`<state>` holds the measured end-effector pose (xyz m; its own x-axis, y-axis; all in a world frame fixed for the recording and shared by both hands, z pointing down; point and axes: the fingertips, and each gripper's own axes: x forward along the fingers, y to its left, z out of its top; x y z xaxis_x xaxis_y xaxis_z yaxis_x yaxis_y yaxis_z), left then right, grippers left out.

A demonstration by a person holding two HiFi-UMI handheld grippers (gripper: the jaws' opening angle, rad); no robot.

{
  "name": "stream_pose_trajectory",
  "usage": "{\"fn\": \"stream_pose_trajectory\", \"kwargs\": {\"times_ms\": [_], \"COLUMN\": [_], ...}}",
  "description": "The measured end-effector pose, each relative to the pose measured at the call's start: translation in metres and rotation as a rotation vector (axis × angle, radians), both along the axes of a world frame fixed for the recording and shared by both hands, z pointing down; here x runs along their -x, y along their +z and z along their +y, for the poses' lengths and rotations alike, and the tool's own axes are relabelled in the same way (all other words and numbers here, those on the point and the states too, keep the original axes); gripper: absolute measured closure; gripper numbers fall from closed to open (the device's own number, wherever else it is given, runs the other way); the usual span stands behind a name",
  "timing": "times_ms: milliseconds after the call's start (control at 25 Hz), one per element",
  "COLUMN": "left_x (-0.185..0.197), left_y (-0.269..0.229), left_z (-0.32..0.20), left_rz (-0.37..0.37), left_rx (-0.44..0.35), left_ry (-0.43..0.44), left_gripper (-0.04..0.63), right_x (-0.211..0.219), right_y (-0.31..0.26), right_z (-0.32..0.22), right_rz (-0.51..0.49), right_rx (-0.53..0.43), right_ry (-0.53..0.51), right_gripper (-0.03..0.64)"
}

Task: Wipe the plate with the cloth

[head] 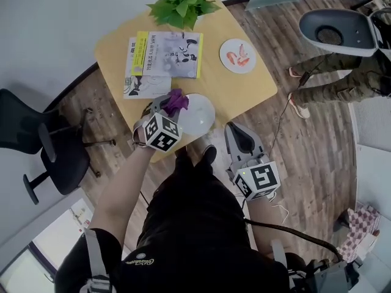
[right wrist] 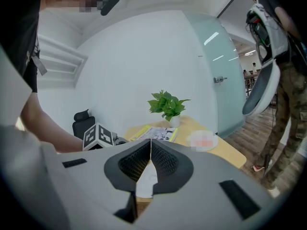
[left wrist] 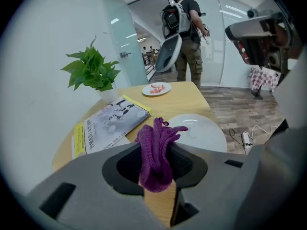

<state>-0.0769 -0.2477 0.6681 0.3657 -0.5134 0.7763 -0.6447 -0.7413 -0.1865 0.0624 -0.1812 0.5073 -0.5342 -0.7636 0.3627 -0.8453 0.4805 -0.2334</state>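
A purple knitted cloth (left wrist: 156, 150) is clamped between the jaws of my left gripper (left wrist: 157, 143), its loose end sticking up past the tips. In the head view the left gripper (head: 173, 104) holds the cloth (head: 177, 100) over the left rim of a pale round plate (head: 200, 116) near the table's front edge. The plate (left wrist: 201, 131) lies just ahead and right of the cloth. My right gripper (head: 237, 133) hangs off the table's front edge to the right of the plate, jaws closed together on nothing (right wrist: 150, 148).
The tan table (head: 244, 87) also carries magazines (head: 164, 55), a potted plant (head: 185, 2) at the back and a small plate with red food (head: 237, 55). A black office chair (head: 43, 145) stands left. A person (left wrist: 188, 32) with gear stands on the wood floor beyond.
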Motion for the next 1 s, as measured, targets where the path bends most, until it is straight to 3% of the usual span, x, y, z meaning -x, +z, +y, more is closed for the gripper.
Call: {"fn": "stream_pose_trajectory", "kwargs": {"times_ms": [320, 520, 1000], "left_x": [-0.003, -0.014, -0.028], "left_y": [-0.006, -0.007, -0.006], "left_z": [0.013, 0.031, 0.073], "left_rz": [-0.043, -0.103, -0.16], "left_rx": [-0.018, -0.042, -0.004], "left_ry": [0.045, 0.124, 0.264], "left_gripper": [0.468, 0.468, 0.468], "right_x": [-0.006, -0.003, -0.005], "right_y": [0.001, 0.006, 0.003], "right_z": [0.002, 0.006, 0.007], "right_rz": [-0.006, -0.014, -0.021], "right_rx": [0.011, 0.028, 0.022], "right_ry": [0.001, -0.011, -0.011], "right_gripper": [0.607, 0.607, 0.607]}}
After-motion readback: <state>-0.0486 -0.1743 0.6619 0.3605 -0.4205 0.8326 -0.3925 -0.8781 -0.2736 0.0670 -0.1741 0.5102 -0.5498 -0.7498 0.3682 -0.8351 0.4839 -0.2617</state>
